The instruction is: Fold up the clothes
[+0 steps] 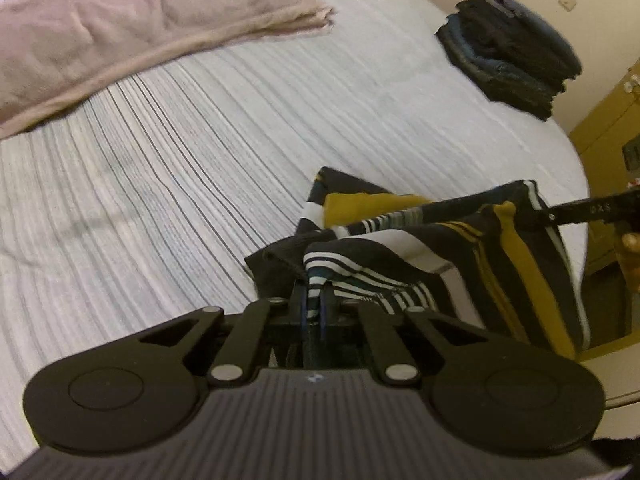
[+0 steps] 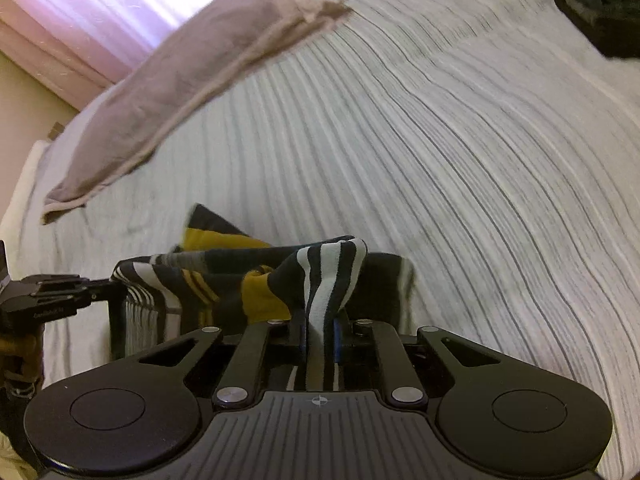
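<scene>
Left gripper [image 1: 314, 304]: jaws pinched tight on the hem of the navy, mustard and white striped garment [image 1: 440, 240].
Right gripper [image 2: 320, 326]: clamped on another edge of it.
Garment: hangs between both, low over the white ribbed bedspread [image 1: 180, 168].
Progress: mid-fold; a dark folded stack [image 1: 516, 52] looks finished, the mauve towel [image 2: 180, 84] untouched.
Views: only the right shows the curtained window [image 2: 120, 4]; only the left shows the whole stack.

Garment [image 1: 400, 240] navy/mustard/white stripes; blanket [image 1: 120, 32] mauve

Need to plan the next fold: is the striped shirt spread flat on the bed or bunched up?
Bunched up. The striped shirt hangs crumpled between both claws, partly lifted off the bed.
</scene>
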`<state>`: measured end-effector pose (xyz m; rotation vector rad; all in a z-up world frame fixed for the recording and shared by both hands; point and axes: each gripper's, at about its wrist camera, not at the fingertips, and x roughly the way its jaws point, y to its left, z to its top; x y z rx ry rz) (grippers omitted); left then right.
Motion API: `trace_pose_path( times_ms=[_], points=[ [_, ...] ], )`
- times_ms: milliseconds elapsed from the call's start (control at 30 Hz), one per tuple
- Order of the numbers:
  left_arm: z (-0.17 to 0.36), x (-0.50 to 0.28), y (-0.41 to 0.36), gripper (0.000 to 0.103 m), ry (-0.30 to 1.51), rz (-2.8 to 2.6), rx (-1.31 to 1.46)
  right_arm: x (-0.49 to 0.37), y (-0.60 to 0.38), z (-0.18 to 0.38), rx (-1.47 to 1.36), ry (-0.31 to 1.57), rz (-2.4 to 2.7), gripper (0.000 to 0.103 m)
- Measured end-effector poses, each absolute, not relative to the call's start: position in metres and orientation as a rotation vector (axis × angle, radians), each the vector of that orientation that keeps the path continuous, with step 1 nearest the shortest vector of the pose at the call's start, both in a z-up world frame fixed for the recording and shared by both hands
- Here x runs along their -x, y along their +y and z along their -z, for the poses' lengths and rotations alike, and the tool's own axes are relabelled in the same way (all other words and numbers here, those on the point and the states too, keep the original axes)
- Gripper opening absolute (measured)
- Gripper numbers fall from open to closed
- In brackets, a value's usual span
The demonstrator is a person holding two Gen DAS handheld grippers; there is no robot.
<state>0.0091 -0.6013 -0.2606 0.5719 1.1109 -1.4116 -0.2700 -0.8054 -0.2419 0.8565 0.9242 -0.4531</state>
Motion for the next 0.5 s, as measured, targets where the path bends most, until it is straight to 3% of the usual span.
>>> trace_pose_path(
  times_ms=[167, 233, 267, 300, 400, 500],
  points=[
    [0.287, -0.019, -0.613, 0.009, 1.206, 1.366, -0.572, 0.272, -0.819, 0.261, -0.952, 0.935, 0.439, 0.012],
    [0.284, -0.019, -0.614, 0.017, 1.208, 1.354, -0.575, 0.269, -0.816, 0.255, -0.907, 0.947, 0.439, 0.026],
    [0.283, -0.021, -0.612, 0.019, 1.215, 1.351, -0.568, 0.268, -0.815, 0.252, -0.882, 0.952, 0.443, 0.039],
    [0.283, -0.024, -0.611, 0.024, 1.221, 1.344, -0.559, 0.269, -0.816, 0.251, -0.880, 0.950, 0.443, 0.041],
    [0.290, -0.035, -0.610, 0.041, 1.260, 1.313, -0.522, 0.270, -0.819, 0.250, -0.879, 0.945, 0.435, 0.041],
    [0.302, -0.046, -0.612, 0.041, 1.338, 1.313, -0.467, 0.267, -0.822, 0.255, -0.881, 0.954, 0.409, 0.041]
  ],
)
